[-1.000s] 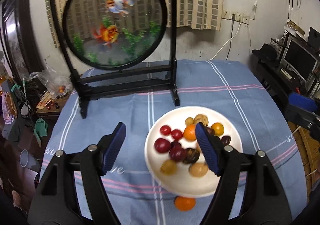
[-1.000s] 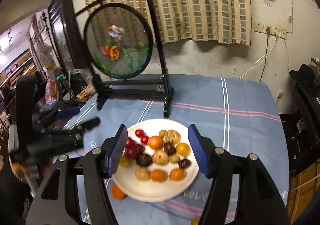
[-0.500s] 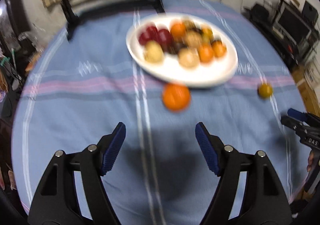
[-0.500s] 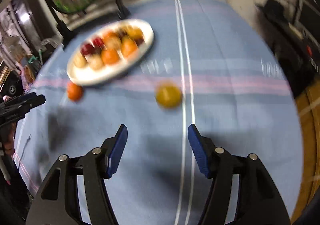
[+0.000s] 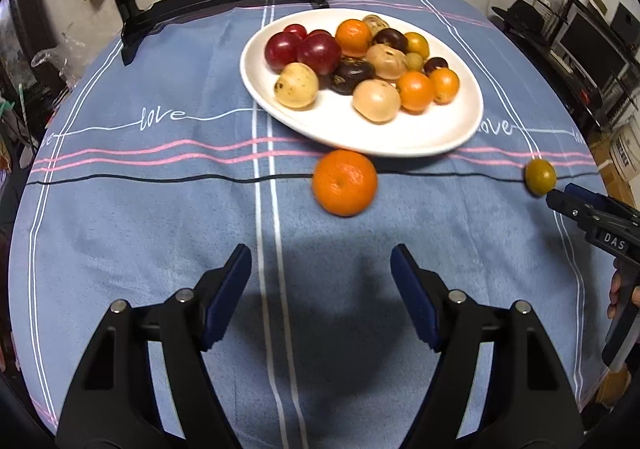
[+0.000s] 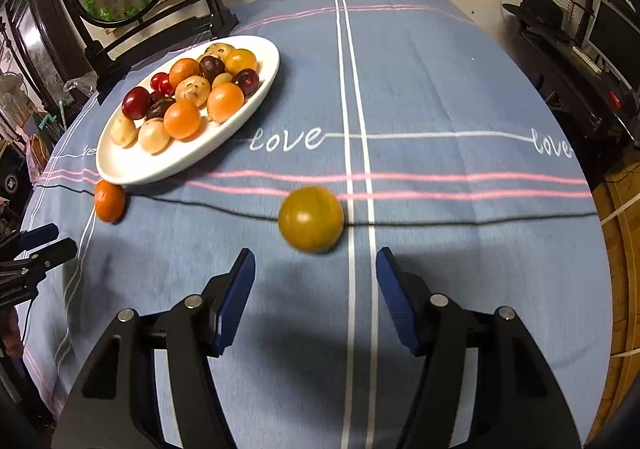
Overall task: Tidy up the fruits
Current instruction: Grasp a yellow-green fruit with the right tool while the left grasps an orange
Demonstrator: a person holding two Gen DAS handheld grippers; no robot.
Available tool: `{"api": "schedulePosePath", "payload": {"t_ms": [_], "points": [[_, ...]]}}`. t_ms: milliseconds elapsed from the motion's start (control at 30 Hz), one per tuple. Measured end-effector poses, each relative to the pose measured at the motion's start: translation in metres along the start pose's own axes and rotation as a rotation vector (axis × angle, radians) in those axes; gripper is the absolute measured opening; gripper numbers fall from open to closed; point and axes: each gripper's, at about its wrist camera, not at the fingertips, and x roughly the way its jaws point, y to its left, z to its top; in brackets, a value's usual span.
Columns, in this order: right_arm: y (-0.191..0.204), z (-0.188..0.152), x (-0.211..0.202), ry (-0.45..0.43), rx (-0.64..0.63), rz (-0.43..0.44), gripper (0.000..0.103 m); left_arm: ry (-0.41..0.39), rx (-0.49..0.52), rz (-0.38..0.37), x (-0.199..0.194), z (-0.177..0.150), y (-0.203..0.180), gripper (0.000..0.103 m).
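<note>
I'm seeing bare cloth (image 5: 160, 217) lying open lower left; the plate (image 5: 448, 137) is blocking upper centre, an orange (image 5: 344, 182) sitting just below it.

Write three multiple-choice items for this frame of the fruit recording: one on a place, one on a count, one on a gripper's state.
1. Where does the loose orange lie?
A. on the tablecloth just in front of the white plate
B. in the middle of the plate
C. between the left gripper's pads

2. How many fruits lie on the tablecloth off the plate?
A. none
B. two
C. five

3. How does the right gripper stand?
A. shut on the yellow-green fruit
B. open, with nothing between its pads
C. shut on the plate's rim

Key: 1 A, the orange sits on the cloth by the plate's near rim. 2 B, only the orange and the yellow-green fruit lie loose. 3 B, the pads stand apart, short of the fruit.
</note>
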Motion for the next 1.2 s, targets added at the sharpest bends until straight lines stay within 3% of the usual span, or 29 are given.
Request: {"api": "schedulePosePath", "payload": {"t_ms": [267, 333, 400, 700, 900, 1200], "points": [[0.007, 0.015, 0.023, 0.039, -0.05, -0.019, 0.062, 0.02, -0.029, -0.014, 0.008, 0.004, 0.003, 0.074], [0.01, 0.018, 0.03, 0.06, -0.074, -0.02, 0.038, 0.02, -0.033, -0.017, 0.01, 0.006, 0.002, 0.074], [0.013, 0.019, 0.03, 0.061, -0.096, -0.029, 0.038, 0.018, -0.034, -0.027, 0.011, 0.009, 0.0, 0.074], [0.021, 0.007, 0.007, 0.059, -0.012, 0.128, 0.038, 0.001, -0.023, -0.024, 0.028, 0.028, -0.014, 0.074], [0.037, -0.002, 0.005, 0.075, -0.027, 0.157, 0.038, -0.009, -0.002, 0.017, 0.043, 0.039, -0.017, 0.074], [0.045, -0.003, 0.011, 0.099, -0.036, 0.173, 0.038, -0.017, 0.014, 0.013, 0.05, 0.048, -0.019, 0.074]]}}
